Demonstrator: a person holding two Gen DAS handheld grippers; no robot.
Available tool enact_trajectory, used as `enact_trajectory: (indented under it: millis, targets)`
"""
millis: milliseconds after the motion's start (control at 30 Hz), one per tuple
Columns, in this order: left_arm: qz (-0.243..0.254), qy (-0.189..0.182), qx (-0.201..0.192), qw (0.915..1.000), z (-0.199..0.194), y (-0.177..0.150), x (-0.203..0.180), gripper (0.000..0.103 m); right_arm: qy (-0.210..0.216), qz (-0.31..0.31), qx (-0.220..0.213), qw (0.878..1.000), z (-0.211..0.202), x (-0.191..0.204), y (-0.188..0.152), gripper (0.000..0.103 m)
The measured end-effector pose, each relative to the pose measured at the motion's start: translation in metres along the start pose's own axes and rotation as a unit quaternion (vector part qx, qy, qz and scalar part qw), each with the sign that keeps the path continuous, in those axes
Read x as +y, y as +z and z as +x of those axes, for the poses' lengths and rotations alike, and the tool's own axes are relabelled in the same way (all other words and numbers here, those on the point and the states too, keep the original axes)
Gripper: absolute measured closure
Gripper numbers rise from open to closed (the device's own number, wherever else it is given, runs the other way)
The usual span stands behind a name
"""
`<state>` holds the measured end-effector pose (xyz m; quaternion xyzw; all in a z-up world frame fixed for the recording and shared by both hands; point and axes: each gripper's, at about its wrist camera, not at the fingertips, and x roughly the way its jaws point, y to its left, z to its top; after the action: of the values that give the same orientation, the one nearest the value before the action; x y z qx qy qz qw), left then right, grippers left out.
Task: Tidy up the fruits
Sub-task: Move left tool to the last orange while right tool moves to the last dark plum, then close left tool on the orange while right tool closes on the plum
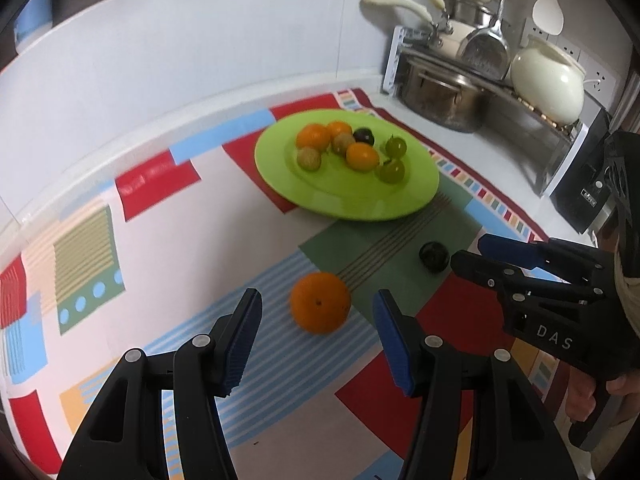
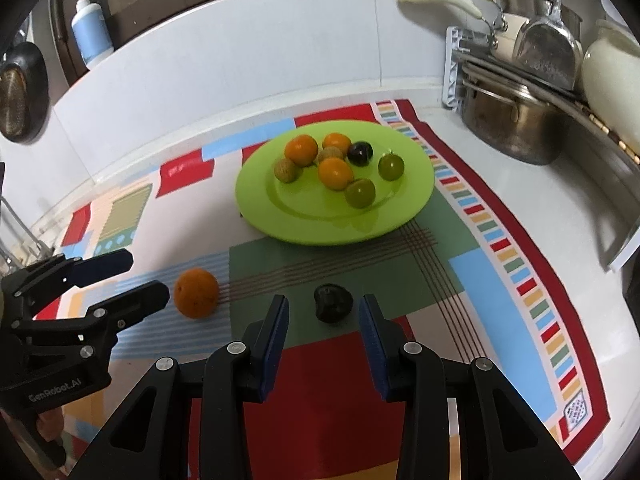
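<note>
White kitchen surface (image 2: 540, 208) under us carries a patterned cloth (image 2: 480, 280) with a green plate (image 2: 328, 228) of small fruits near its far edge. We hold our left tongs (image 1: 318, 330) spread wide, empty, with the loose orange (image 1: 320, 307) lying on the cloth between and just ahead of the tips. Our right tongs (image 2: 323, 322) are likewise parted and empty, framing the dark plum (image 2: 333, 302) on the cloth, short of the plate. Pots sit stacked at the right.
</note>
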<state>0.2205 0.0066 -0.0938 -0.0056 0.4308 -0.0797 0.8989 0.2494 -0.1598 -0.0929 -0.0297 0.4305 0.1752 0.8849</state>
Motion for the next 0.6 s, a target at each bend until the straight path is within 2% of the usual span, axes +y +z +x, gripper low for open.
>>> enact_trajectory:
  millis: [333,600]
  targets:
    - [-0.003,-0.004,0.032,0.9995,0.027,-0.006,0.004,0.046,0.000,0.007,0.031,1.000,0.026,-0.006,-0.004,0.065]
    - [0.000,-0.003,0.028,0.9996,0.036,-0.003,0.006,0.047,0.003,0.016,0.042,0.999,0.041,-0.011,0.000,0.065]
